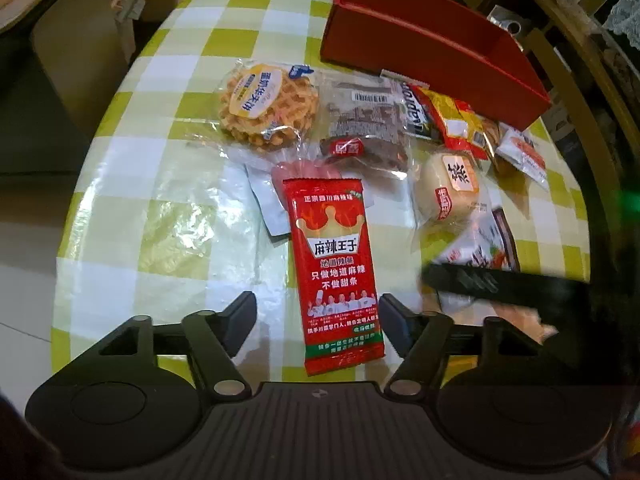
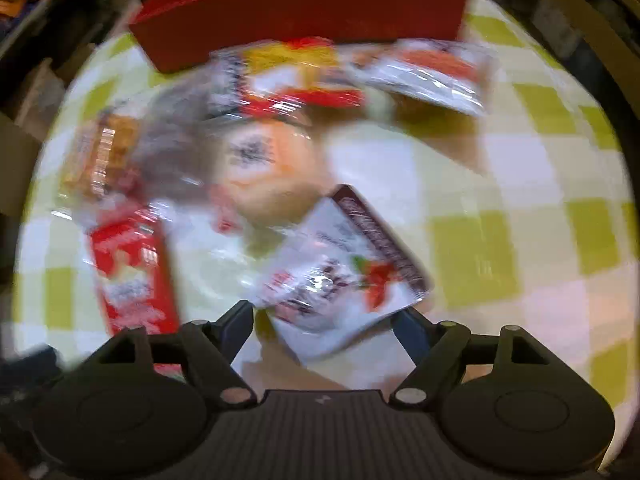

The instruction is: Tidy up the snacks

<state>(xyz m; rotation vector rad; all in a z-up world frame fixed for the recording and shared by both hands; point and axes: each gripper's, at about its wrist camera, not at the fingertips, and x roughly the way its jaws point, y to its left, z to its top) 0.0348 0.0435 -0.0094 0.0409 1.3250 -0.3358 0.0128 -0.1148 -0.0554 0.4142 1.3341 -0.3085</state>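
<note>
A red spicy-strip packet [image 1: 334, 268] lies lengthwise on the checked tablecloth between the fingers of my left gripper [image 1: 316, 312]. That gripper is open, with a wide gap on the packet's left side. Further back lie a wrapped waffle [image 1: 266, 108], a brown snack pack [image 1: 360, 120], a round bun [image 1: 448, 188] and several small packets. My right gripper [image 2: 322, 320] is open over a white packet with a strawberry print [image 2: 344, 272], its pads not pressing on it; this view is blurred. The right gripper's finger [image 1: 472, 280] shows as a black blur in the left wrist view.
An open red box [image 1: 420, 52] [image 2: 304, 4] stands at the back of the round table [image 1: 160, 160], just behind the snack pile. The table edge curves round on the left and right. Furniture and cardboard stand beyond it.
</note>
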